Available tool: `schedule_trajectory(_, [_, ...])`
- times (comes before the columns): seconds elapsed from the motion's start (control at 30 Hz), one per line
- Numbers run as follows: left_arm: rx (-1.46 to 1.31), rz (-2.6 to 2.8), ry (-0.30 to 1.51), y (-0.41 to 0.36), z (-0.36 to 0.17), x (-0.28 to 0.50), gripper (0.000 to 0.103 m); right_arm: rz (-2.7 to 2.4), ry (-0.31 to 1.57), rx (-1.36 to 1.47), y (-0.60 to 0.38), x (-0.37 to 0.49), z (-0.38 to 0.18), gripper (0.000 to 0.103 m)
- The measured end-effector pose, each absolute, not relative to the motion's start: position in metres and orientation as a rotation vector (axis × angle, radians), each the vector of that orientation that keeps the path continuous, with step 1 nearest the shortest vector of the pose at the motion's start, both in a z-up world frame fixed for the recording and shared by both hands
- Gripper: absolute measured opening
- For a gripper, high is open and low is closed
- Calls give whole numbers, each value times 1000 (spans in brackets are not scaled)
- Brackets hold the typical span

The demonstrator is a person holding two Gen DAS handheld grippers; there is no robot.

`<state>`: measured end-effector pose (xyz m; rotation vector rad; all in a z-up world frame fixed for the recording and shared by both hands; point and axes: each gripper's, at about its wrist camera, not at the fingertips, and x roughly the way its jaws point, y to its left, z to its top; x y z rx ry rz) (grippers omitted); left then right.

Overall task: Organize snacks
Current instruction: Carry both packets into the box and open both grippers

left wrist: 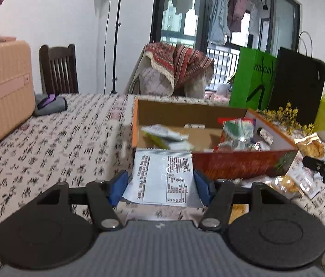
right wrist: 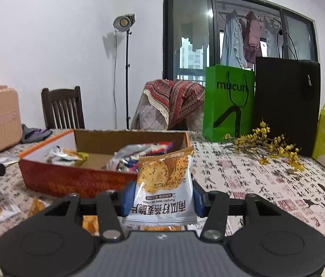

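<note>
In front of the box (left wrist: 243, 165), your left tool (left wrist: 160, 182) gripped a silver packet (left wrist: 162, 175) and your right tool (right wrist: 160, 199) gripped a cracker packet (right wrist: 164, 184), ready to drop both in.

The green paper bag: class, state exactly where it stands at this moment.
In the right wrist view the green paper bag stands upright on the table's far side, right of centre, beside the black bag, behind the yellow flowers.

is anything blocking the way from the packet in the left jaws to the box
Nothing visible does. The silver packet is held just short of the cardboard box, whose low near wall it only has to clear; the top is open, with snacks inside.
</note>
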<state>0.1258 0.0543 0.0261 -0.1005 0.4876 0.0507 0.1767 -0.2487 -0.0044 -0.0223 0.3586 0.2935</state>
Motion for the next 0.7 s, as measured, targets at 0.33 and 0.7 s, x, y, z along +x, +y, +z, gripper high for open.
schedule_trajectory(0.33, [-101, 18, 412, 28, 53, 155, 63, 323, 321, -6, -232, 198, 34, 49])
schedule_trajectory(0.7, [-128, 75, 400, 17, 66, 222, 64, 309, 371, 53, -204, 270, 51, 49])
